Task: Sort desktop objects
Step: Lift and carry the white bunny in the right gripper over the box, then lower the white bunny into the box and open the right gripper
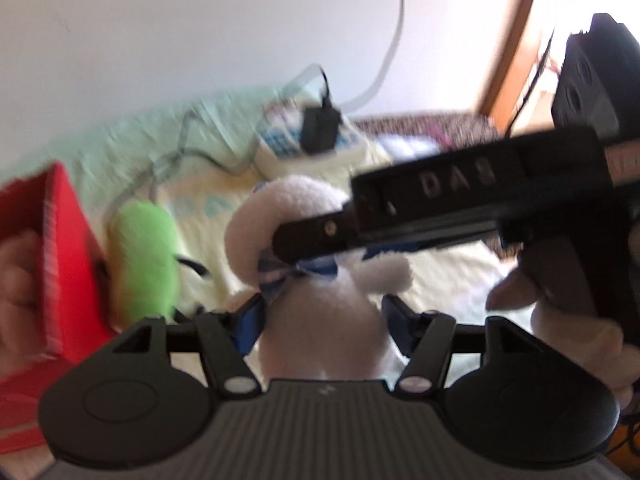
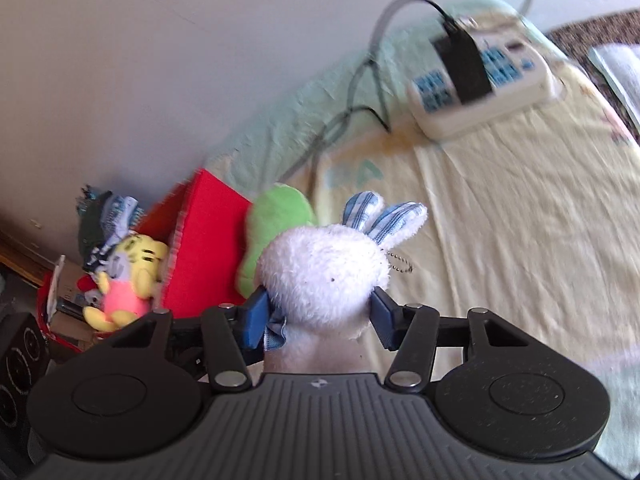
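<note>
A white plush bunny (image 2: pixel 324 272) with blue striped ears and a blue bow is held up off the pale yellow cloth (image 2: pixel 500 220). My right gripper (image 2: pixel 320 320) is shut on it, its blue pads pressing the sides of the neck just under the head. In the left wrist view the bunny (image 1: pixel 296 208) faces away. My left gripper (image 1: pixel 322 316) is shut on its body lower down. The right gripper's black finger (image 1: pixel 312 236) crosses in from the right at the bunny's neck. A hand (image 1: pixel 516 288) holds that gripper.
A red box (image 2: pixel 204 248) stands to the left with a yellow and pink plush (image 2: pixel 128 280) in it. A green plush (image 2: pixel 276 216) leans on the box's side. At the back lies a white power strip (image 2: pixel 480 80) with a black plug and cables.
</note>
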